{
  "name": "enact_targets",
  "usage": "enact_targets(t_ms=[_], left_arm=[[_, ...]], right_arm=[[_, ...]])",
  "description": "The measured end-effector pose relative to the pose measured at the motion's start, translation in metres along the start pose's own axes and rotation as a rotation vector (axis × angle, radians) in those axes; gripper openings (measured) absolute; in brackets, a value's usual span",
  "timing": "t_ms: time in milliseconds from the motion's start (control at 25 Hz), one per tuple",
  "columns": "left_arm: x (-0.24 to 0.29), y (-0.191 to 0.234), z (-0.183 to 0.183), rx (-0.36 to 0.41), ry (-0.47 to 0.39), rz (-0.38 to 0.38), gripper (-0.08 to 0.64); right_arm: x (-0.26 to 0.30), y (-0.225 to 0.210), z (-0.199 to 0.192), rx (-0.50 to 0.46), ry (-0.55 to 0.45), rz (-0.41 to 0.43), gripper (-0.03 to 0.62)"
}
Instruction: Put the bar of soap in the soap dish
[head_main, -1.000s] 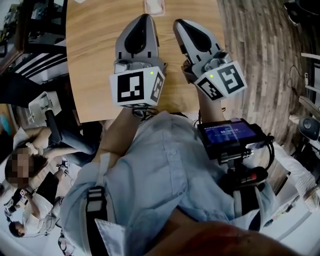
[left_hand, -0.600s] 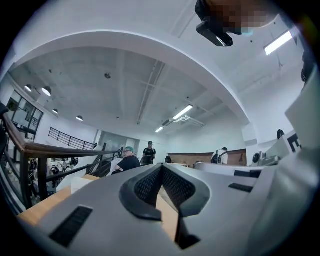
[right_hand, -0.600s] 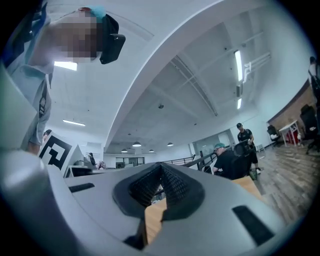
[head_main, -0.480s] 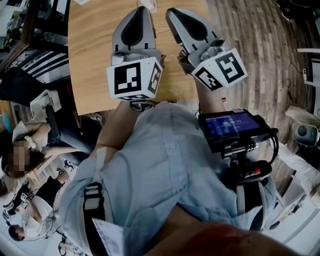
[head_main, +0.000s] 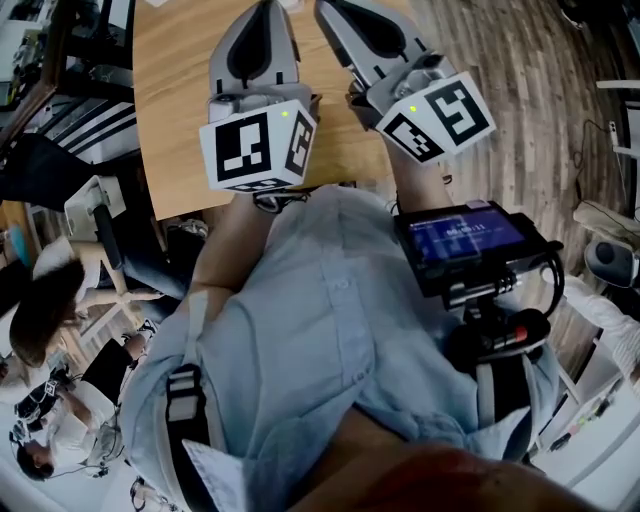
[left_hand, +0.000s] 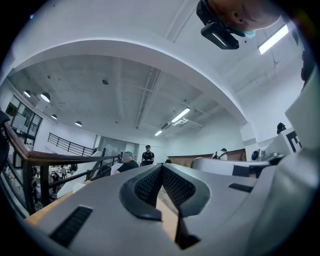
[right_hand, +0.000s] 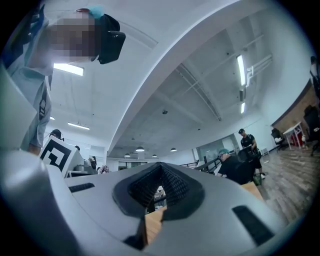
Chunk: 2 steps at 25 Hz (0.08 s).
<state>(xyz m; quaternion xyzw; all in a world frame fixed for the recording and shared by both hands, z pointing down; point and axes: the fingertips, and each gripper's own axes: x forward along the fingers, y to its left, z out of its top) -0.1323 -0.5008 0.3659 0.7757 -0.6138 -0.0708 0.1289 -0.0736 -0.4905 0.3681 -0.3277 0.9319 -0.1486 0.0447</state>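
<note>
The grey left gripper (left_hand: 161, 169) and grey right gripper (right_hand: 160, 167) are held level, side by side over the near edge of the light wooden counter (head_main: 170, 120), pointing away from the person. Both pairs of jaws are clenched on nothing. This carrying-free pose would suit soap waiting to be fetched or soap already delivered. Neither the bar of soap nor the soap dish shows in any view, so what the dish holds cannot be told.

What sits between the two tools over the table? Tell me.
Only a narrow strip of bare wooden table separates the left tool from the right tool; the head view shows it.
</note>
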Motion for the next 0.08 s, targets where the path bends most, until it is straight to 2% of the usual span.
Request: enact_targets(t_ms=[80], left_arm=[[0.022,0.018,0.002,0.003,-0.036,0.028,0.006]], right_arm=[[0.026,-0.015,0.001,-0.022,-0.004,0.040,0.006]])
